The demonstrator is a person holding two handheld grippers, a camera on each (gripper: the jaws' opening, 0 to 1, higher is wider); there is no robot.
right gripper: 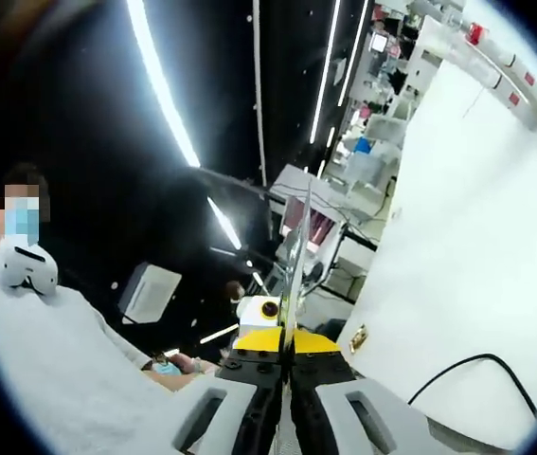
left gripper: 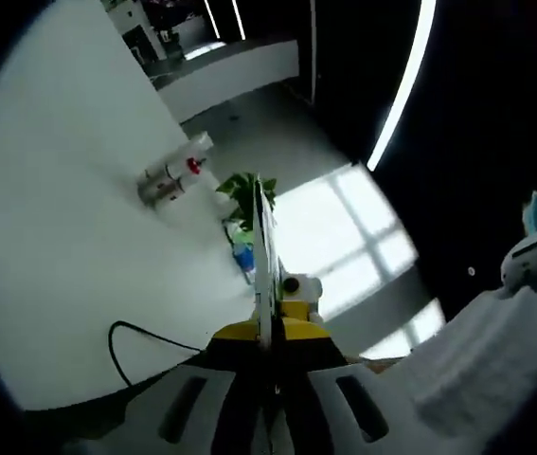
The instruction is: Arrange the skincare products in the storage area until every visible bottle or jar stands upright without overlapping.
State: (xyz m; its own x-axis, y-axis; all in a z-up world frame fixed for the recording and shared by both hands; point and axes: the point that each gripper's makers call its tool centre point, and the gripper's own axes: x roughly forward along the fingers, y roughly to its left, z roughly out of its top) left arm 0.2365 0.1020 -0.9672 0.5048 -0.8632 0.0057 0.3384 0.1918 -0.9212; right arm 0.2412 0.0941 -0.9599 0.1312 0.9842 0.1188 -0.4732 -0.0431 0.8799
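Pressed together with nothing between them, the left gripper (left gripper: pixel 262 227) fingers are pointing up past the white bench (left gripper: pixel 69 237), and the right gripper (right gripper: pixel 296 237) fingers are likewise lying closed and empty beside that bench (right gripper: pixel 476 256). Two skincare bottles (left gripper: pixel 175 172) are sitting on the bench's surface in the left gripper view, with a green plant (left gripper: pixel 244 194) just beyond them near the bench's edge. A black cable (left gripper: pixel 140 346) is trailing across the bench nearer the left gripper.

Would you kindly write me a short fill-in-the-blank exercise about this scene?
The left gripper has its jaws ____.
The cable on the table is ____.
The plant near the bottles has ____ leaves.
Missing words: shut; black; green.
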